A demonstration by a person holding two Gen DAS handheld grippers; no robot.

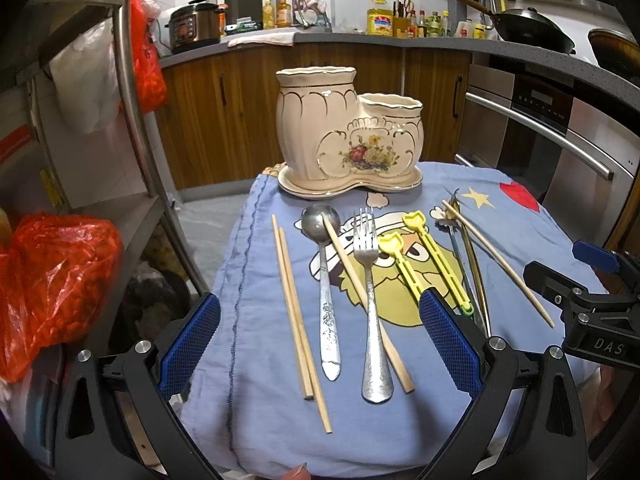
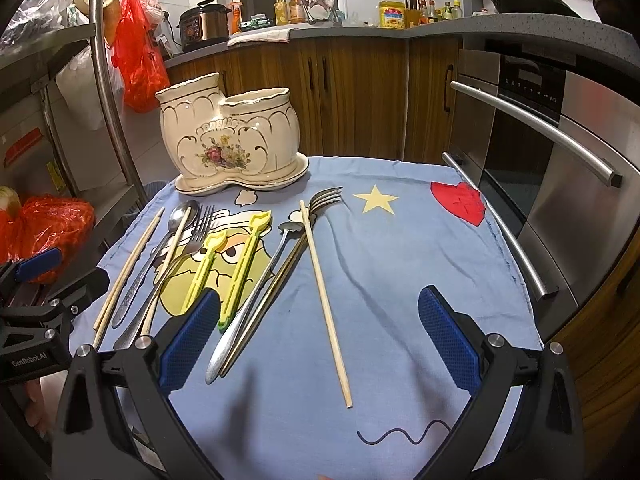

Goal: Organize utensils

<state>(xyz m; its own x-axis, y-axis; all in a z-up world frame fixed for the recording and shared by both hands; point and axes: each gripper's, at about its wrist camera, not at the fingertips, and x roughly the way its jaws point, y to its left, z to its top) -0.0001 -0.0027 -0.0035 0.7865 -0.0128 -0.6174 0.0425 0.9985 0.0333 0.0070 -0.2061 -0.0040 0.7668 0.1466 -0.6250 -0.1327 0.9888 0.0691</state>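
A cream two-pot ceramic utensil holder (image 1: 348,136) (image 2: 228,138) stands on its saucer at the far edge of a blue cartoon cloth (image 1: 520,240) (image 2: 400,264). Laid out on the cloth are a pair of wooden chopsticks (image 1: 298,320), a steel spoon (image 1: 326,280), a steel fork (image 1: 370,300), yellow plastic tongs (image 1: 424,260) (image 2: 232,264), a second spoon (image 2: 256,292), a dark-handled fork (image 2: 304,232) and single chopsticks (image 1: 500,264) (image 2: 324,300). My left gripper (image 1: 320,344) is open above the fork and spoon handles. My right gripper (image 2: 320,336) is open above the single chopstick.
A metal shelf rack (image 1: 132,80) with red plastic bags (image 1: 56,280) stands left of the table. An oven with steel handles (image 2: 540,128) is at the right. Wooden cabinets (image 2: 360,92) and a cluttered counter lie behind.
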